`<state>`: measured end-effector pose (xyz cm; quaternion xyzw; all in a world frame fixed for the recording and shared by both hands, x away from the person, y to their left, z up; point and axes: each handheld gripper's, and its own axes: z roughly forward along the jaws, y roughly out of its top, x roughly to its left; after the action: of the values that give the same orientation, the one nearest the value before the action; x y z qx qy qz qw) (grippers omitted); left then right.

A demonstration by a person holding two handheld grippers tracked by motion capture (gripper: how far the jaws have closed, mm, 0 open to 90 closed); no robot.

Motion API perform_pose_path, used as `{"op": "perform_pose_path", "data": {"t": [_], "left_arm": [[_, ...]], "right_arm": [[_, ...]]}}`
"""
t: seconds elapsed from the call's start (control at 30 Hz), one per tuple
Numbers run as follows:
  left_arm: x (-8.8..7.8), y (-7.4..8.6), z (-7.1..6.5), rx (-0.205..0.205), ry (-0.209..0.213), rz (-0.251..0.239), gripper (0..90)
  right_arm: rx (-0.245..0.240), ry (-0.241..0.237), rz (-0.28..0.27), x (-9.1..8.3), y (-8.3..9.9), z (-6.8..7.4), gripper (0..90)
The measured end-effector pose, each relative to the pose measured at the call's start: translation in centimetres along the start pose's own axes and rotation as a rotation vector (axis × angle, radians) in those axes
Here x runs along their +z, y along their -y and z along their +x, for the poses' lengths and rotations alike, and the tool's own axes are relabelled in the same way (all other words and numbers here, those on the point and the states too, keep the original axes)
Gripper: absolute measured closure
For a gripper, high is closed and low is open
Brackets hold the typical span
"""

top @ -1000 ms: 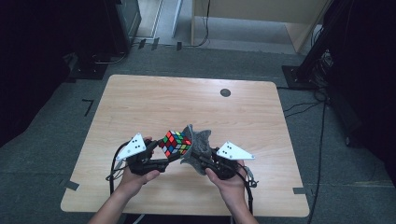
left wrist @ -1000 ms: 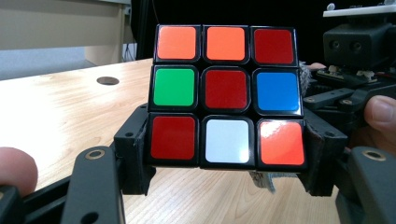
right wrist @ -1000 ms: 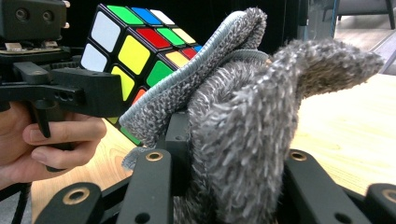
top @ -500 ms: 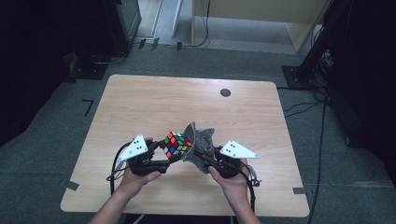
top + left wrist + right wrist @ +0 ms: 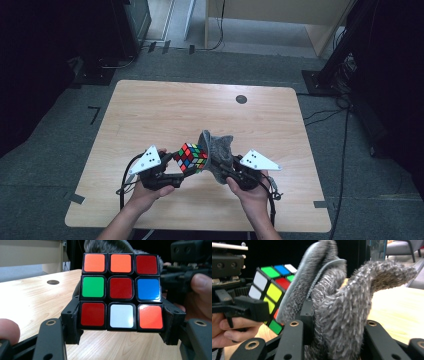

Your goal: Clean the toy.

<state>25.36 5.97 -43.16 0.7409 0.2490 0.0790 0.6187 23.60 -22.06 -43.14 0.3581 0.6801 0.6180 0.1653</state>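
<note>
High view: your left hand-held gripper [image 5: 176, 170] clamps the Rubik's cube [image 5: 191, 156] by its lower layer, lifted above the worktop [image 5: 150, 110] near its front edge. Your right hand-held gripper [image 5: 223, 169] is closed on a bunched grey microfibre cloth [image 5: 216, 150], which presses against the cube's right side. Farther off, a dark round grommet [image 5: 241, 99] sits in the worktop.

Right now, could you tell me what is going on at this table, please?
A person is working at the wooden table with handheld tongs in each hand. The left tongs are clamped on a scrambled puzzle cube, held up off the tabletop. The right tongs grip a bunched grey fuzzy cloth and hold it against the cube's side, as if wiping it. In the high view, cube and cloth meet between the two hands.
</note>
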Motion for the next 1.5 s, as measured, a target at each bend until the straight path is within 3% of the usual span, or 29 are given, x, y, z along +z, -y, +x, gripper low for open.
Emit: {"op": "perform_pose_path", "data": {"t": [0.27,0.33,0.5,0.53,0.63,0.7,0.77,0.87,0.97,1.07,1.1,1.13,1.23,1.3,1.43,1.5], "left_arm": [[0.6,0.3,-0.7,0.014,0.025,0.023,33.9],[1.2,0.6,-1.3,0.041,0.028,0.048,33.9],[1.8,1.0,-2.0,0.095,0.014,0.085,33.9],[2.0,1.1,-2.4,0.127,0.002,0.102,33.9],[2.1,1.2,-2.7,0.162,-0.006,0.106,33.9],[1.9,1.0,-2.8,0.164,-0.005,0.094,33.9],[1.8,0.9,-2.8,0.163,-0.002,0.086,33.9],[1.3,0.4,-2.6,0.148,0.000,0.063,33.9],[1.1,0.4,-2.2,0.126,0.001,0.053,33.9],[1.3,0.6,-1.9,0.136,-0.019,0.067,33.8],[1.3,0.6,-1.9,0.136,-0.019,0.067,33.8],[1.5,0.9,-2.0,0.171,-0.055,0.098,33.8],[1.6,1.0,-2.4,0.189,-0.055,0.102,33.9],[1.6,0.8,-2.6,0.198,-0.053,0.093,33.8],[1.2,0.6,-2.5,0.180,-0.025,0.055,33.8],[1.1,0.5,-2.1,0.168,-0.029,0.056,33.8]], "right_arm": [[0.017,0.028,-0.059,-0.7,-0.5,0.0,68.4],[0.052,0.018,-0.093,-1.2,-0.7,-0.1,68.4],[0.061,-0.009,-0.125,-1.5,-1.2,0.4,68.4],[0.054,-0.050,-0.123,-1.3,-1.5,1.1,68.3],[0.025,-0.085,-0.104,-1.0,-1.7,2.2,68.0],[0.040,-0.075,-0.099,-0.9,-1.8,2.3,68.2],[0.091,-0.075,-0.087,-0.9,-1.6,1.8,68.7],[0.146,-0.036,-0.058,-0.7,-0.8,0.7,69.0],[0.148,0.024,-0.003,-0.5,-0.3,0.0,69.1],[0.188,0.016,-0.011,-0.7,-0.5,0.1,69.2],[0.188,0.016,-0.011,-0.7,-0.5,0.1,69.2],[0.192,-0.008,-0.042,-0.9,-0.9,0.7,69.2],[0.136,-0.014,-0.039,-0.7,-1.2,1.5,69.2],[0.130,-0.008,-0.034,-0.4,-0.8,1.3,69.2],[0.186,0.046,0.013,-0.3,0.2,-0.2,69.7],[0.202,0.043,0.013,-0.3,0.2,-0.4,69.7]]}}
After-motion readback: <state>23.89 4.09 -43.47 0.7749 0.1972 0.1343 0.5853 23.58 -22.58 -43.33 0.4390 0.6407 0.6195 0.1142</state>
